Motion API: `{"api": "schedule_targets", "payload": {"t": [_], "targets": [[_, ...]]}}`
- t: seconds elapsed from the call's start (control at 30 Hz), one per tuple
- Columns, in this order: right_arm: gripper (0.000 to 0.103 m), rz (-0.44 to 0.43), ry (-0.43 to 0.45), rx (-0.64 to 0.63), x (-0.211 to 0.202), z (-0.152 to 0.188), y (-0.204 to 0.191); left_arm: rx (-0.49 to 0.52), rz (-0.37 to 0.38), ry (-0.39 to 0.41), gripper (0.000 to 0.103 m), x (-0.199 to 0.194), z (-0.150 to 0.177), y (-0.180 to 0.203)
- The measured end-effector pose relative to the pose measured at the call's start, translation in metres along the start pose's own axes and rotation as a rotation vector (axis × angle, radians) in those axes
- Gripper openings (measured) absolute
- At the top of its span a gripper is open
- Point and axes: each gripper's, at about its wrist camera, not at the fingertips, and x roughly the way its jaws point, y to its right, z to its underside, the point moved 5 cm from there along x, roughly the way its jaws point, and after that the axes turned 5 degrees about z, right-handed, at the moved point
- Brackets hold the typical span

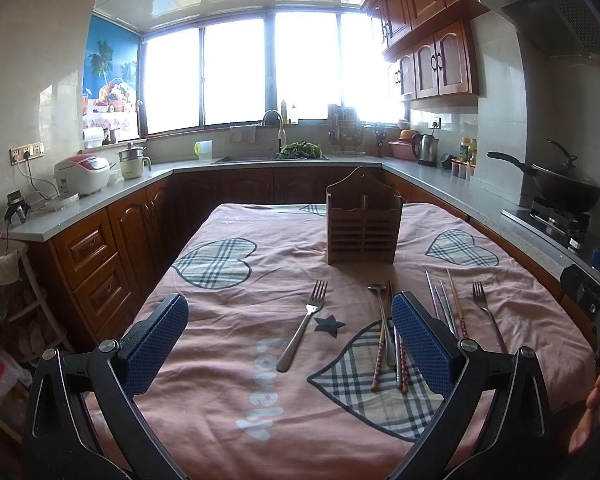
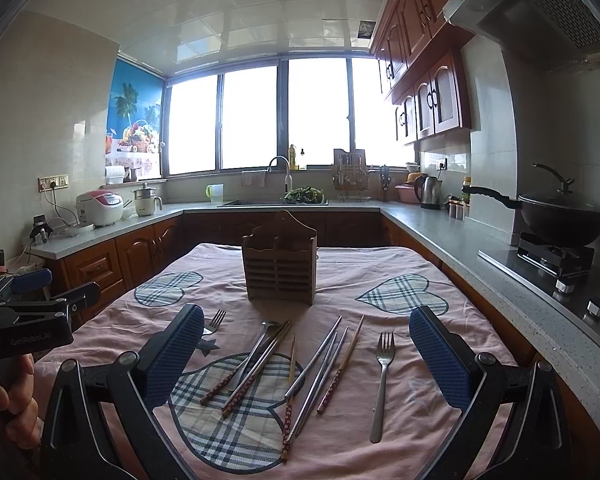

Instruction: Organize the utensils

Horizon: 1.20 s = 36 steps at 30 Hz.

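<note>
A wooden slatted utensil holder [image 1: 364, 222] [image 2: 280, 270] stands upright at the middle of the pink cloth table. In front of it lie a fork [image 1: 305, 324] at the left, a spoon [image 1: 381, 320] [image 2: 256, 350] among several wooden and metal chopsticks [image 2: 320, 372] [image 1: 446, 308], and a second fork [image 2: 381, 380] [image 1: 486, 314] at the right. My left gripper [image 1: 290, 318] is open and empty above the near table, the left fork between its fingers. My right gripper [image 2: 306, 328] is open and empty above the chopsticks.
The table carries a pink cloth [image 1: 228, 360] with plaid hearts. Counters run around it: a rice cooker [image 1: 82, 172] at the left, a sink [image 1: 268, 158] at the back, a kettle [image 1: 426, 150] and a wok on a stove [image 2: 560, 216] at the right.
</note>
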Motion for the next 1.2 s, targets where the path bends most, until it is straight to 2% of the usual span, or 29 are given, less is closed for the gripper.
{"api": "schedule_targets", "payload": {"t": [0.23, 0.6, 0.8, 0.97, 1.0, 1.13, 1.2], "targets": [[0.103, -0.008, -0.003, 0.005, 0.001, -0.001, 0.000, -0.001, 0.006, -0.015, 0.103, 0.005, 0.001, 0.000], [0.103, 0.008, -0.090, 0.037, 0.030, 0.006, 0.017, -0.022, 0.071, -0.194, 0.103, 0.061, 0.012, 0.004], [0.103, 0.017, -0.154, 0.069, 0.056, 0.015, 0.033, -0.024, 0.138, -0.301, 0.103, 0.103, 0.018, 0.020], [0.102, 0.027, -0.204, 0.094, 0.080, 0.019, 0.047, -0.018, 0.181, -0.351, 0.103, 0.134, 0.016, 0.037], [0.101, 0.024, -0.215, 0.101, 0.085, 0.020, 0.050, -0.016, 0.188, -0.359, 0.102, 0.141, 0.016, 0.039], [0.088, 0.018, -0.273, 0.122, 0.110, 0.025, 0.057, -0.008, 0.217, -0.401, 0.095, 0.166, 0.016, 0.051], [0.076, 0.013, -0.306, 0.136, 0.125, 0.028, 0.062, -0.004, 0.227, -0.423, 0.093, 0.181, 0.017, 0.056]]}}
